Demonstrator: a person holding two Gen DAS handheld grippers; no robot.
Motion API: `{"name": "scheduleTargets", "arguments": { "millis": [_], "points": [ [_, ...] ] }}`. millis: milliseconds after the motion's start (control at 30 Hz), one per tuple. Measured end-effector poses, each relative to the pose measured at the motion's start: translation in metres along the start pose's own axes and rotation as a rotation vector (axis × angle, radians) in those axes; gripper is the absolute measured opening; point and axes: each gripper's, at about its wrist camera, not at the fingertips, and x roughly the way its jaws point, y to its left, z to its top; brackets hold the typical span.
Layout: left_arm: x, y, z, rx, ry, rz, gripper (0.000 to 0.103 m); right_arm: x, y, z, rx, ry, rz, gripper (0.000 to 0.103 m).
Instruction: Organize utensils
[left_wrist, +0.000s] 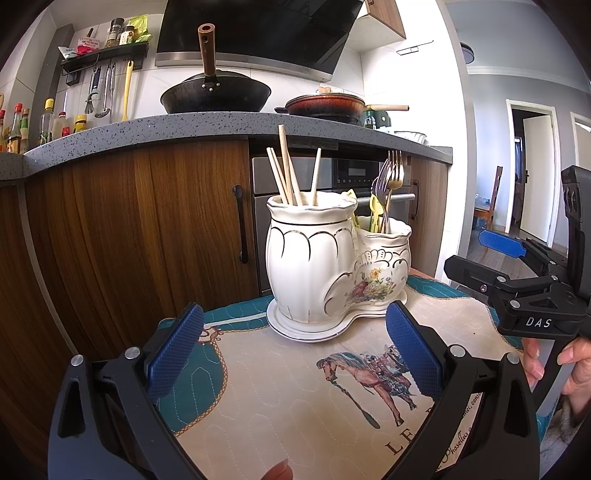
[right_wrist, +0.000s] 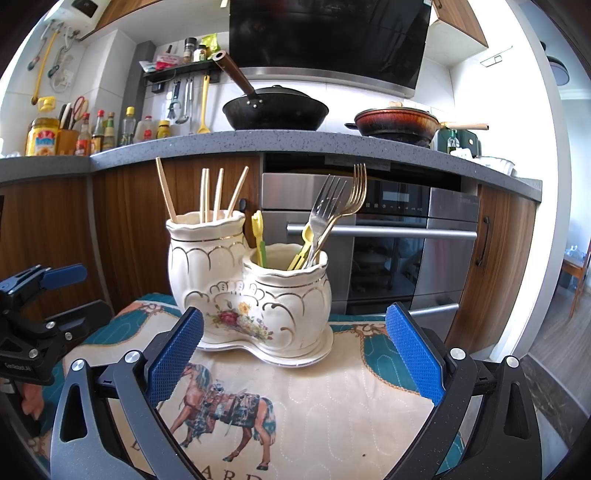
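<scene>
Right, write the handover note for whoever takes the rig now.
Left gripper: open, empty, hovering over the horse-print cloth.
Right gripper: open, empty, over the same cloth.
Ceramic holder stands on its saucer on the cloth. Chopsticks are in the taller pot; forks and yellow-green plastic utensils are in the shorter one.
Done: everything visible looks sorted.
Left: no loose utensils in view; check off-camera.

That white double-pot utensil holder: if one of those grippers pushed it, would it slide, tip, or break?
The holder looks like glazed ceramic, so probably heavy for its size, hard and chippable. It sits on a matching saucer on a quilted cloth, so a low push would likely drag or bunch the cloth. The chopsticks and forks stand loose and would probably rattle.
</scene>
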Motion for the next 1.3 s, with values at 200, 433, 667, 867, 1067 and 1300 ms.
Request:
{"name": "scheduleTargets", "arguments": {
  "millis": [200, 433, 667, 867, 1067, 1300],
  "points": [
    [-0.0003, 0.0006, -0.0002, -0.003, 0.001, 0.003, 0.097, 0.0000, -0.0001, 0.0001, 0.000, 0.000, 0.000, 0.098],
    [-0.0004, 0.0017, 0.0005, -0.007, 0.005, 0.006, 0.097, 0.0001, -0.0002, 0.0003, 0.000, 0.001, 0.000, 0.098],
    [-0.0002, 0.0017, 0.0006, -0.007, 0.006, 0.006, 0.097, 0.0001, -0.0004, 0.0004, 0.000, 0.001, 0.001, 0.098],
    [-0.0002, 0.0017, 0.0006, -0.007, 0.006, 0.006, 0.097, 0.0001, -0.0002, 0.0006, 0.000, 0.002, 0.001, 0.098],
    [-0.0004, 0.0020, 0.0006, -0.007, 0.005, 0.006, 0.097, 0.0001, -0.0003, 0.0008, 0.000, 0.002, 0.001, 0.098],
    [-0.0003, 0.0016, 0.0008, -0.007, 0.006, 0.006, 0.097, 0.0000, -0.0003, 0.0010, -0.001, 0.003, 0.001, 0.098]
  ]
}}
